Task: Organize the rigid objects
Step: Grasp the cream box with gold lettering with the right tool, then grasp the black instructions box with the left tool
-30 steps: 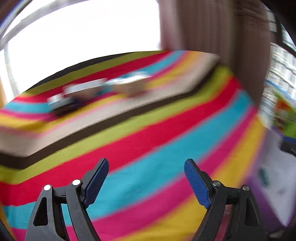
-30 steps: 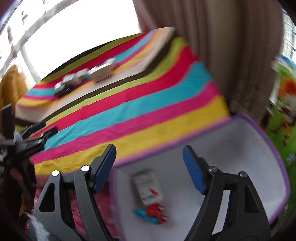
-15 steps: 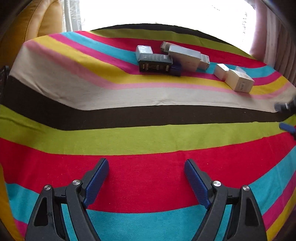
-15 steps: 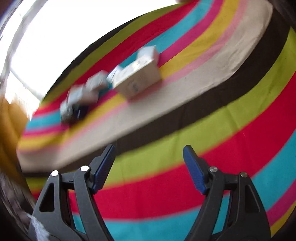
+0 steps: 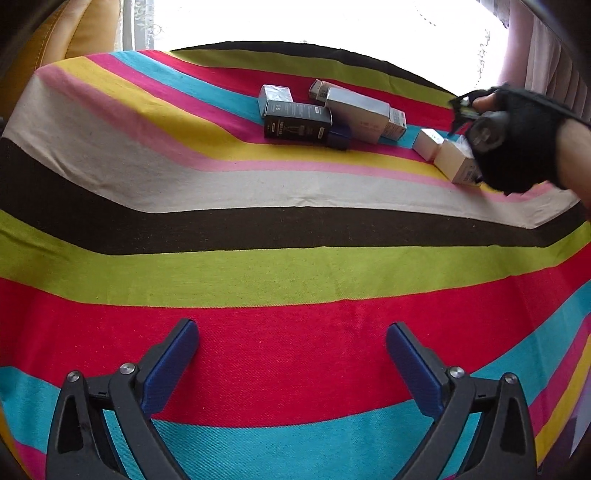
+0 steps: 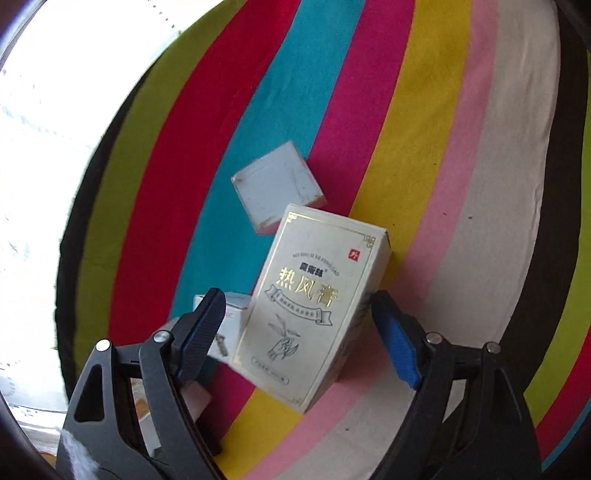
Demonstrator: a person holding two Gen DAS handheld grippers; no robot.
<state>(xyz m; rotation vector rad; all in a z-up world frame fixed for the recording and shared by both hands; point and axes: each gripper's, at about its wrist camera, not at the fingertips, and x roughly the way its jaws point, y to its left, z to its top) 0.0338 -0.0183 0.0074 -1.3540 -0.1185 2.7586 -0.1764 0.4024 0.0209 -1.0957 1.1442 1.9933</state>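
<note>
My left gripper (image 5: 291,332) hovers over the red stripe of the striped cloth (image 5: 258,184), its jaws opening with nothing between them. Far ahead lies a cluster of boxes: a black box (image 5: 297,122), a silver box (image 5: 356,110) and a small silver box (image 5: 275,94). To the right a gloved hand (image 5: 517,140) holds the right gripper over a cream box (image 5: 456,162). In the right wrist view my right gripper (image 6: 297,301) straddles that gold-lettered cream box (image 6: 314,306). Its jaws are opening and the pads stand clear of the box sides.
A small white box (image 6: 277,188) lies just beyond the cream box, and another white box (image 6: 234,317) sits behind the left finger. A yellow chair (image 5: 74,29) stands past the far left corner. A curtain (image 5: 546,55) hangs at the far right beside a bright window.
The right gripper swept from the purple bin across the cloth to the cream box. The left view swung round to face the boxes, then held. Both pairs of jaws spread wider.
</note>
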